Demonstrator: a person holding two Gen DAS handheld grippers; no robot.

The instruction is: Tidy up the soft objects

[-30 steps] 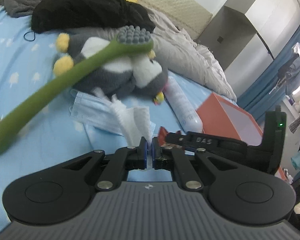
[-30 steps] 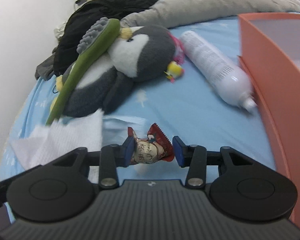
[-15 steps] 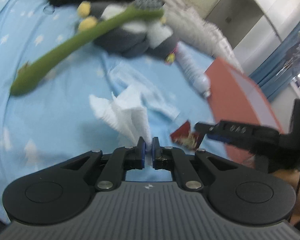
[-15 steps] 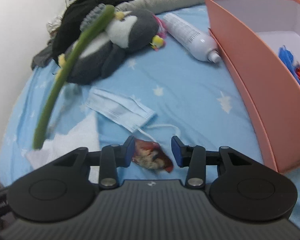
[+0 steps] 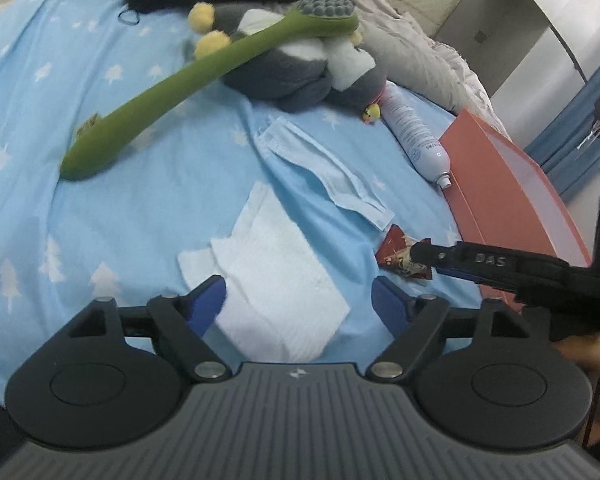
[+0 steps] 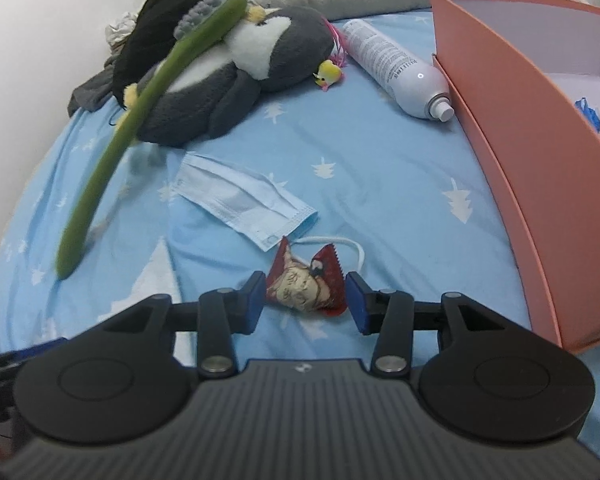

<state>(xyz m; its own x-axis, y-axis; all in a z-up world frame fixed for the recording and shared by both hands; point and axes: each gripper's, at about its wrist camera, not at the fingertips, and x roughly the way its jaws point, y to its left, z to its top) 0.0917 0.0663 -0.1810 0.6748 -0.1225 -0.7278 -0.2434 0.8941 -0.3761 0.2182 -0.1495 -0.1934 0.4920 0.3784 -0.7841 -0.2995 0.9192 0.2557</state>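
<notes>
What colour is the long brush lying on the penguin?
The brush is green with a grey bristle head, clearest in the left wrist view.

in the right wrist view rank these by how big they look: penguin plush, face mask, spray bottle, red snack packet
1. penguin plush, largest.
2. and 3. face mask and spray bottle look close in extent; the bottle lies farther from the camera, so no firm ranking.
4. red snack packet, smallest, even though nearest, between the right gripper pads.

Soft, even daylight is filling both pictures, and the shadows are looking faint. The round lens is bending the bed (image 5: 100,184) at the edges. The green brush (image 6: 112,152) is looking a little blurry in the right view. The corners are getting darker, and nothing is shining with glare.
</notes>
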